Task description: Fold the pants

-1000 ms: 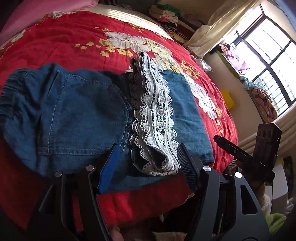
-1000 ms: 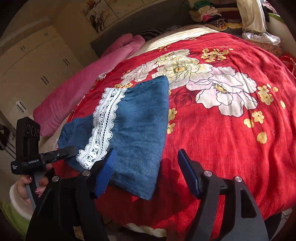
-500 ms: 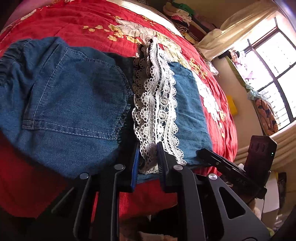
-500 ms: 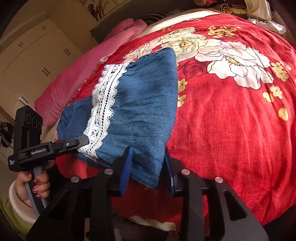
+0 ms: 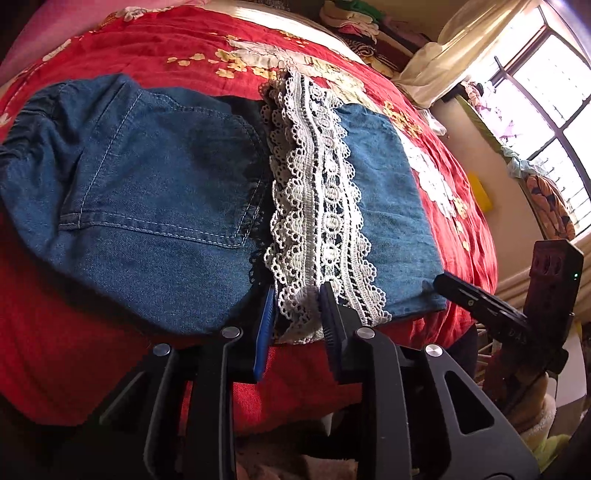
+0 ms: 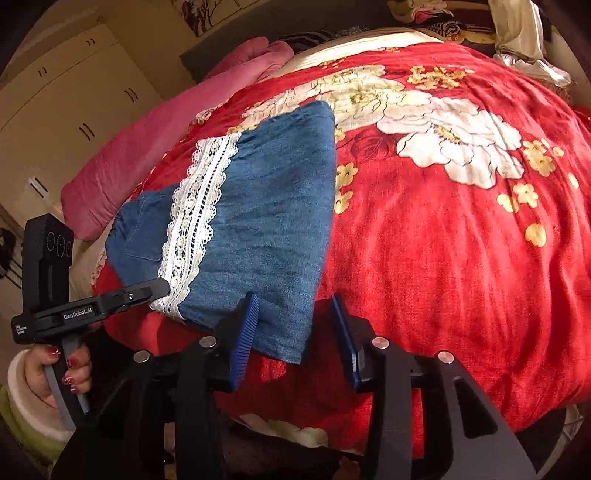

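Note:
Blue denim pants (image 5: pixel 155 192) with a white lace band (image 5: pixel 317 206) lie on the red flowered bedspread (image 5: pixel 166 51), near its front edge. My left gripper (image 5: pixel 295 314) is shut on the near end of the lace band. In the right wrist view the pants (image 6: pixel 266 221) lie left of centre. My right gripper (image 6: pixel 295 332) straddles the pants' near right corner with the jaws a little apart, the cloth lying between them. Each gripper shows in the other's view, at the pants' near edge.
A pink pillow (image 6: pixel 155 147) lies along the bed's far left. Stacked clothes (image 5: pixel 354 18) sit at the head of the bed. A window (image 5: pixel 554 92) and wall stand to the right. Cream wardrobes (image 6: pixel 66 92) stand beyond the pillow.
Both grippers moved in from open to the pants' near edge. The left one closed on the lace. The right one closed to a narrow gap, then widened slightly.

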Demonstrator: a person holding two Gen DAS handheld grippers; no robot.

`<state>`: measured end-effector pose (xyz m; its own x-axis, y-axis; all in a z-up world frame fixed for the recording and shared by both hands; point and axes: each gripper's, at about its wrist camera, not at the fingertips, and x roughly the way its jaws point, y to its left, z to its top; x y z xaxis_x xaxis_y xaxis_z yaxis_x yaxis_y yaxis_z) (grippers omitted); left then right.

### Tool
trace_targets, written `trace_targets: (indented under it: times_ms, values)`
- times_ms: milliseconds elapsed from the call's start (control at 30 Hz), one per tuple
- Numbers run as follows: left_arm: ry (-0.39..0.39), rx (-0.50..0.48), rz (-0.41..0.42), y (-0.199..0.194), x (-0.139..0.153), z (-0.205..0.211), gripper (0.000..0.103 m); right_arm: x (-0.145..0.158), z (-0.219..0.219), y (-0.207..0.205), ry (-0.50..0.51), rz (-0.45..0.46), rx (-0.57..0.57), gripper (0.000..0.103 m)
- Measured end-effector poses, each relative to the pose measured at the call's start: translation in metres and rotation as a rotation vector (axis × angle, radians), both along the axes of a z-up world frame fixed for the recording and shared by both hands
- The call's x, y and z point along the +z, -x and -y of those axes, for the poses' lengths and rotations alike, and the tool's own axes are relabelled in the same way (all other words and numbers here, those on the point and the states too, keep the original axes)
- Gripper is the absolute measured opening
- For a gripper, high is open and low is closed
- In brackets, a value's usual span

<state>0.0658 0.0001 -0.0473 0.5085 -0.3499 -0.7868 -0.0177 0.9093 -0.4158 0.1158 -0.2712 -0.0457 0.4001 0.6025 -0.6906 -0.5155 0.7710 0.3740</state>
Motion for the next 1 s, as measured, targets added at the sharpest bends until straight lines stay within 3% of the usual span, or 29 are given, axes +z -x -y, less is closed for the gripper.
trace_targets:
  times_ms: [200, 467, 800, 1000]
  values:
    - [-0.039, 0.006, 0.047, 0.006, 0.014, -0.001, 0.027, 0.027, -0.005, 0.003, -0.019, 0.078, 0.013, 0.042]
    - [-0.095, 0.02, 0.085, 0.009, 0.025, -0.004, 0.033, 0.044, -0.053, -0.018, 0.021, 0.116, 0.092, 0.045]
    - [-0.138, 0.008, 0.075, 0.003, 0.015, -0.001, 0.037, 0.04, -0.124, -0.057, 0.07, 0.091, 0.168, 0.045]
    - [-0.134, 0.003, 0.072, 0.001, 0.011, -0.002, 0.038, 0.016, -0.154, -0.093, 0.158, 0.043, 0.139, 0.045]
